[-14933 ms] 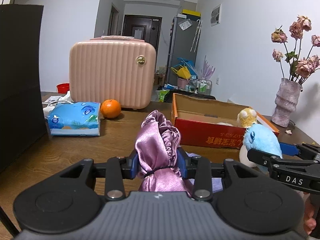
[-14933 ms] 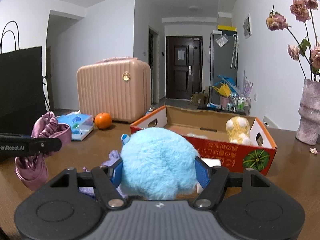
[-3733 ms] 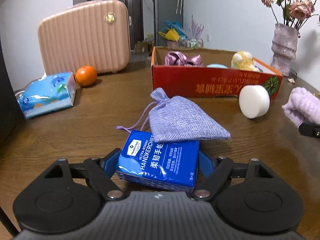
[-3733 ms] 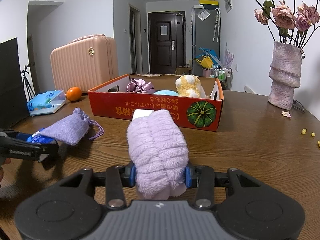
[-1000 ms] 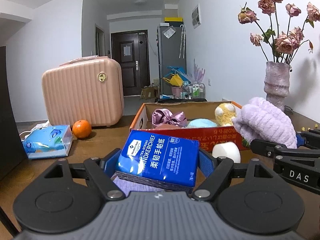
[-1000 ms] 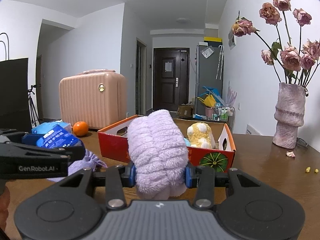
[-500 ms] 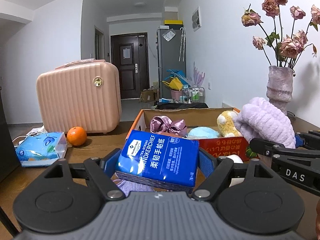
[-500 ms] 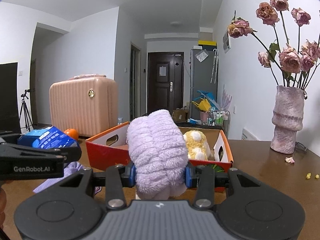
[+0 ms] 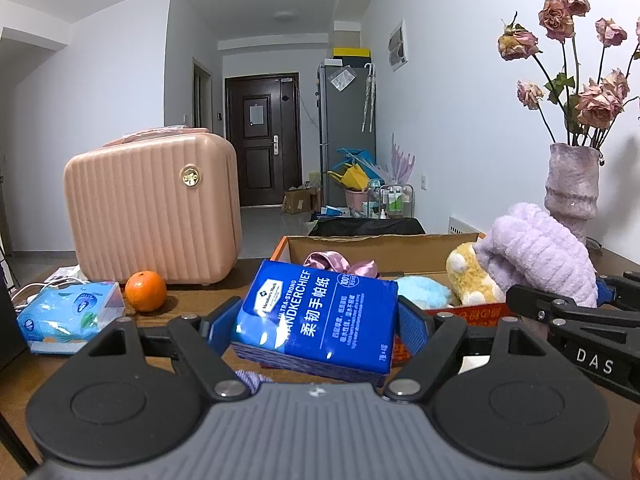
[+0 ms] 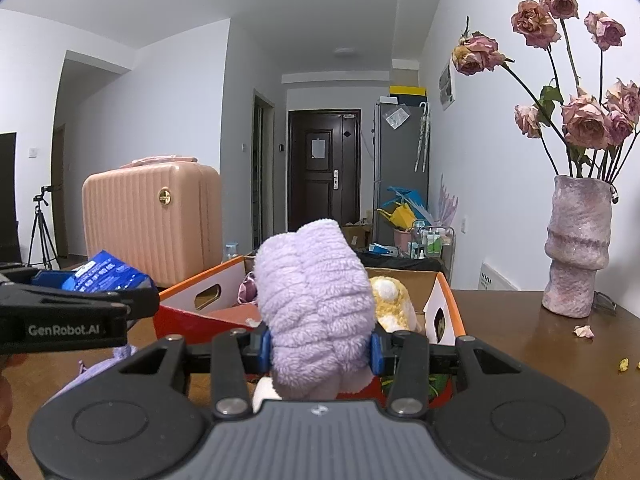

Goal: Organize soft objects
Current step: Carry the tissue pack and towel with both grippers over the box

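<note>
Above the wooden table (image 10: 520, 320), the left gripper (image 9: 316, 320) is clamping the blue handkerchief tissue pack (image 9: 320, 312) and the right gripper (image 10: 318, 348) the lilac fluffy towel roll (image 10: 316, 312), both nearing the orange cardboard box (image 10: 448, 308); next, judged: lowering inside, then releasing.

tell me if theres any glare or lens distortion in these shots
Left wrist view: glare patches on the glossy blue handkerchief pack; fisheye bends the walls and darkens the corners. Right wrist view: same bowing, the vase leans; the purple towel is matte, no glare.
</note>
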The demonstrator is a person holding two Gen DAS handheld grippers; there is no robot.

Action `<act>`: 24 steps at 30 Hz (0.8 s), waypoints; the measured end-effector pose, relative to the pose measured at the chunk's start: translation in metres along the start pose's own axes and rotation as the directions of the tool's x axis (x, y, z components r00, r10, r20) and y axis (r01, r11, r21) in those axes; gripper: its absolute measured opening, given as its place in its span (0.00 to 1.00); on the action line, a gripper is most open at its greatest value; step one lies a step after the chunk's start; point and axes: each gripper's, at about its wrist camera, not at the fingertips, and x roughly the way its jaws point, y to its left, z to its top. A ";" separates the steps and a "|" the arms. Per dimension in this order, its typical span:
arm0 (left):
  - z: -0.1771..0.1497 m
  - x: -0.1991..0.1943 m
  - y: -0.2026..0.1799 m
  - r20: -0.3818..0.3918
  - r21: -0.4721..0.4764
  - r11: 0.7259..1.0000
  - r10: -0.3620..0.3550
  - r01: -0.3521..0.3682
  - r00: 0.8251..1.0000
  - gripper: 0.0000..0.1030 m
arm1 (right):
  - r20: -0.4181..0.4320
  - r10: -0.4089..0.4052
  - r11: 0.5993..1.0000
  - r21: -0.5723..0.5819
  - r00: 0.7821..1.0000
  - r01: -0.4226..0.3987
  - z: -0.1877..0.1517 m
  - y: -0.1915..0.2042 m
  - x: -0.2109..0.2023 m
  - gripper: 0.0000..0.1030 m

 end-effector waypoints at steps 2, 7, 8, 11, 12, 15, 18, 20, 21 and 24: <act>0.002 0.006 -0.001 0.004 0.001 1.000 0.001 -0.001 1.000 0.78 | 0.002 -0.002 1.000 0.000 1.000 0.002 0.001 0.000 0.004 0.41; 0.009 0.020 -0.001 0.014 -0.010 1.000 0.002 -0.002 1.000 0.78 | 0.003 -0.007 1.000 0.005 1.000 0.007 0.004 -0.003 0.016 0.41; 0.009 0.021 -0.001 0.015 -0.011 1.000 0.001 -0.001 1.000 0.78 | 0.002 -0.008 1.000 0.005 1.000 0.008 0.004 -0.003 0.019 0.41; 0.012 0.029 -0.002 0.017 -0.013 1.000 -0.001 0.001 1.000 0.78 | 0.007 -0.012 1.000 0.006 1.000 0.012 0.006 -0.004 0.025 0.41; 0.013 0.031 -0.002 0.018 -0.013 1.000 -0.002 0.002 1.000 0.78 | 0.009 -0.013 1.000 0.007 1.000 0.013 0.007 -0.005 0.027 0.41; 0.015 0.038 -0.003 0.021 -0.015 1.000 -0.004 0.004 1.000 0.78 | 0.012 -0.018 1.000 0.008 1.000 0.018 0.009 -0.006 0.035 0.41; 0.018 0.046 -0.003 0.026 -0.017 1.000 -0.005 0.006 1.000 0.78 | 0.011 -0.024 1.000 0.012 1.000 0.023 0.010 -0.007 0.043 0.41; 0.020 0.051 -0.003 0.029 -0.018 1.000 -0.006 0.006 1.000 0.78 | 0.011 -0.026 1.000 0.014 1.000 0.026 0.011 -0.008 0.048 0.41; 0.021 0.054 -0.003 0.030 -0.019 1.000 -0.004 0.005 1.000 0.78 | 0.012 -0.027 1.000 0.014 1.000 0.027 0.012 -0.008 0.051 0.41; 0.024 0.063 -0.003 0.028 -0.024 1.000 -0.004 0.004 1.000 0.78 | 0.014 -0.030 0.999 0.013 0.999 0.030 0.014 -0.009 0.060 0.41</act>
